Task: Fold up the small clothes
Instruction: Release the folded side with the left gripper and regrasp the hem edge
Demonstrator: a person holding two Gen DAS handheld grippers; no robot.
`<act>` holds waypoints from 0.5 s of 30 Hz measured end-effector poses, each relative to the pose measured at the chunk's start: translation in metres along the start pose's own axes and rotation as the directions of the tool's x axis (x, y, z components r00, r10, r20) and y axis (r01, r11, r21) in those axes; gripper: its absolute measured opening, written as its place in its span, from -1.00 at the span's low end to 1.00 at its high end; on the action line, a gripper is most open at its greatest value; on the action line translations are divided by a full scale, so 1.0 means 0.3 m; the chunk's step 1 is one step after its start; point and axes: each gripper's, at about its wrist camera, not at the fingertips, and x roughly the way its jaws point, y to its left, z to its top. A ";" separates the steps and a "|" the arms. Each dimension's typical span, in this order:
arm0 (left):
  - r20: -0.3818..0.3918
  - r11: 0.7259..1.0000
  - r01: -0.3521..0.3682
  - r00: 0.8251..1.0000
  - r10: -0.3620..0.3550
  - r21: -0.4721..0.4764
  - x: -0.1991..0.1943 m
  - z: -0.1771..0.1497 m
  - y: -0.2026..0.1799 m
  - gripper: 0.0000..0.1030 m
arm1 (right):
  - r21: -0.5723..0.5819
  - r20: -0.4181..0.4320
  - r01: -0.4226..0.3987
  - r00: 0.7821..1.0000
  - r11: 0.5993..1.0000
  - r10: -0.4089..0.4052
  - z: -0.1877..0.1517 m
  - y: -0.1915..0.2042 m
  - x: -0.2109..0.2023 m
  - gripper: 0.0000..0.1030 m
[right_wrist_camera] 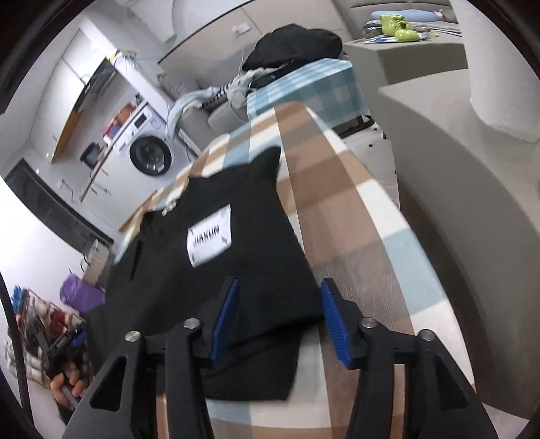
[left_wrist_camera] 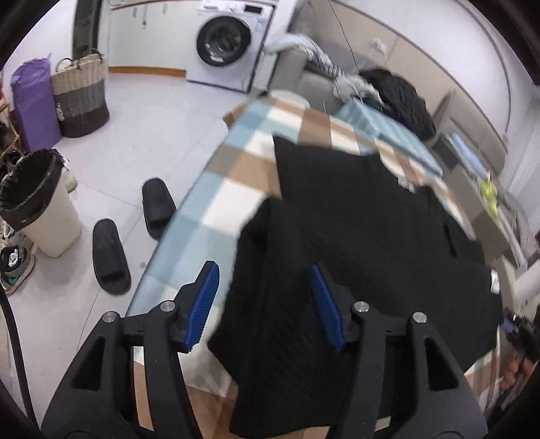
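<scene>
Black cloth, a small garment [left_wrist_camera: 354, 216], lies spread on a desk [left_wrist_camera: 216, 206] with a checked cover of blue, brown and white squares. A white label [right_wrist_camera: 210, 240] with dark letters sits on top of the garment, seen from the right wrist. The near edge of the garment is folded over, and this folded part hangs a little past the desk's near edge.

The left tongs [left_wrist_camera: 265, 304] are apart. Their blue pads [left_wrist_camera: 204, 305] stand on each side of the garment's near left corner, and the pads do not press on it. The right tongs [right_wrist_camera: 280, 320] are apart too. The garment's near right corner lies between the blue pads [right_wrist_camera: 334, 322], but they do not squeeze it.

Past the far end of the desk sits a dark heap of clothes [left_wrist_camera: 401, 101] on a grey sofa [left_wrist_camera: 303, 77]. A white washing machine [left_wrist_camera: 229, 37] stands by the wall. On the floor to the left are two black slippers [left_wrist_camera: 111, 256], a cream bin [left_wrist_camera: 50, 216] with a black bag in it, a woven basket [left_wrist_camera: 81, 94] and a purple bag [left_wrist_camera: 30, 104]. Something lime green [right_wrist_camera: 398, 25] lies on a grey ledge at the far right. A person's hand [right_wrist_camera: 65, 388] shows low at the left of the right wrist view, holding the other tool.
</scene>
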 end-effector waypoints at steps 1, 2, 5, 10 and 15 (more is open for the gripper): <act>-0.021 1.000 0.003 1.000 -0.003 0.010 0.021 -0.009 -0.011 0.04 | -0.005 -0.002 -0.002 1.000 1.000 0.002 -0.005 0.005 0.007 0.05; -0.032 1.000 0.003 0.999 -0.003 0.020 0.039 -0.016 -0.022 0.04 | -0.005 -0.002 -0.002 1.000 1.000 0.002 -0.010 0.009 0.014 0.11; -0.043 0.999 -0.004 0.999 0.006 0.044 0.076 -0.028 -0.054 0.04 | -0.005 -0.012 0.028 1.000 1.000 -0.028 -0.001 0.023 0.044 0.26; -0.041 0.998 -0.005 0.999 0.007 0.061 0.095 -0.027 -0.066 0.04 | -0.096 -0.031 0.089 0.995 0.991 -0.092 -0.002 0.092 0.085 0.32; -0.049 0.996 0.009 0.999 -0.004 0.094 0.105 -0.031 -0.080 -0.47 | -0.193 -0.061 0.076 0.994 0.978 -0.089 -0.028 0.152 0.126 -0.24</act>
